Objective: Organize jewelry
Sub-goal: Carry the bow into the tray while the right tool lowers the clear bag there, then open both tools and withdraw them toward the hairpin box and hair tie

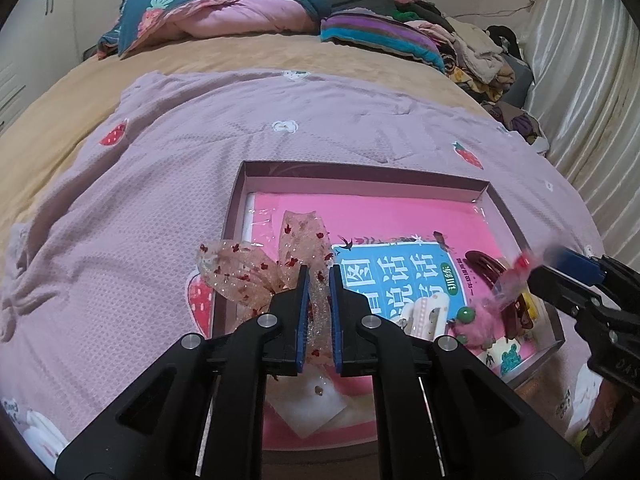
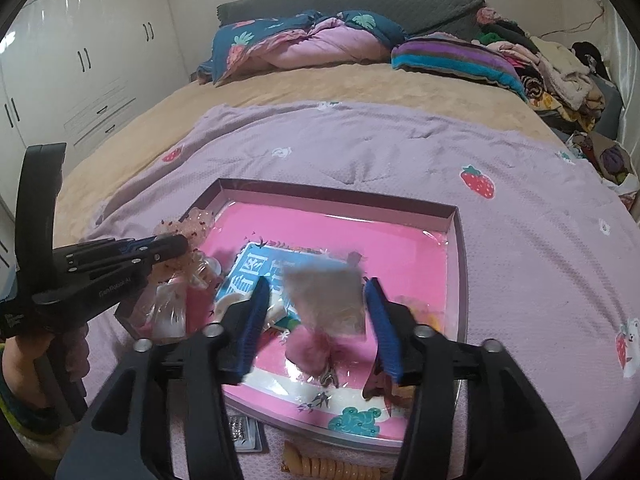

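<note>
A shallow box (image 1: 360, 168) (image 2: 460, 240) lined with a pink and blue book cover lies on the bed. My left gripper (image 1: 319, 280) is shut on a sheer pink ribbon bow with red specks (image 1: 248, 268), held over the box's left edge; it also shows in the right wrist view (image 2: 188, 232). My right gripper (image 2: 316, 292) is open over the box, and a blurred clear packet (image 2: 332, 300) hangs between its fingers, not clamped. Beneath it lie a pink pompom clip (image 2: 308, 344) (image 1: 476, 320), a white hair clip (image 1: 424, 312) and a dark red hair claw (image 1: 488, 268).
A lilac strawberry blanket (image 1: 160, 200) covers the tan bed. Pillows and a folded quilt (image 1: 224, 12) lie at the head, a clothes pile (image 1: 480, 52) at the right. A coiled hair tie (image 2: 320, 468) and a sparkly clip (image 2: 240, 432) lie near the box's front edge.
</note>
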{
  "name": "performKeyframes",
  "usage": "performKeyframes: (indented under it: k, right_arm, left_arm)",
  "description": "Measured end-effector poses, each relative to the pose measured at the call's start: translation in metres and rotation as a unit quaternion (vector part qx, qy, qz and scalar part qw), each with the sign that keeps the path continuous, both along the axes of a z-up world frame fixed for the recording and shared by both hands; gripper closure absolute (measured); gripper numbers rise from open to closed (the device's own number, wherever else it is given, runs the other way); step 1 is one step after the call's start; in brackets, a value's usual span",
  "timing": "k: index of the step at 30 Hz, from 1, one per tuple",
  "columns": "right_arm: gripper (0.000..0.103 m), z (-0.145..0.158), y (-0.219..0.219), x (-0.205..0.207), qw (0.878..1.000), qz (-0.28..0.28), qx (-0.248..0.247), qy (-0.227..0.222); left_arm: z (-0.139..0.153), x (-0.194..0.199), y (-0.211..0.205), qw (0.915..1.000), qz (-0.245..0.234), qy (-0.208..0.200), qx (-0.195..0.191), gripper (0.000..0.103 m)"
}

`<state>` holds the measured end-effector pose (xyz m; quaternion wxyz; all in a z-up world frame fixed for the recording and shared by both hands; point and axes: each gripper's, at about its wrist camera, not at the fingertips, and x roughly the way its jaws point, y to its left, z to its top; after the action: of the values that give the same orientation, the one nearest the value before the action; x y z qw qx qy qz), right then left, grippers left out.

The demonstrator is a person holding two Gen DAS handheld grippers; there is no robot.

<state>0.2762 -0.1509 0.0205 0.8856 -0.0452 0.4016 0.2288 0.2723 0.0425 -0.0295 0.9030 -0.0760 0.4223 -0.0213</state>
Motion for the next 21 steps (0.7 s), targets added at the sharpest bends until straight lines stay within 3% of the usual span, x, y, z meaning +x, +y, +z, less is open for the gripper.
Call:
performKeyframes:
  k: [2, 7, 13, 19, 21]
  right_arm:
    - [0.03, 0.002, -0.003, -0.004, 1.0, -0.005, 0.003, -0.009]
    - [0.018, 0.012, -0.015, -0.014, 0.999, -0.017, 0.012, -0.026]
    - [0.015, 0.02, -0.03, -0.022, 0.999, -0.032, 0.025, -0.025]
    - [0.014, 0.033, -0.04, -0.033, 0.998, -0.039, 0.034, -0.034]
    - [0.014, 0.038, -0.044, -0.037, 0.998, -0.041, 0.039, -0.038]
  left_arm:
    - [0.0, -0.001, 0.001, 1.0, 0.001, 0.0, -0.001, 0.1]
    - [0.001, -0.003, 0.0, 1.0, 0.002, 0.001, -0.003, 0.096]
    - [0.007, -0.008, -0.002, 1.0, 0.003, -0.004, -0.002, 0.092]
    - [0.026, -0.019, -0.007, 0.9998, 0.005, -0.02, 0.004, 0.081]
    - [0.032, -0.022, -0.008, 0.9997, 0.005, -0.024, 0.005, 0.073]
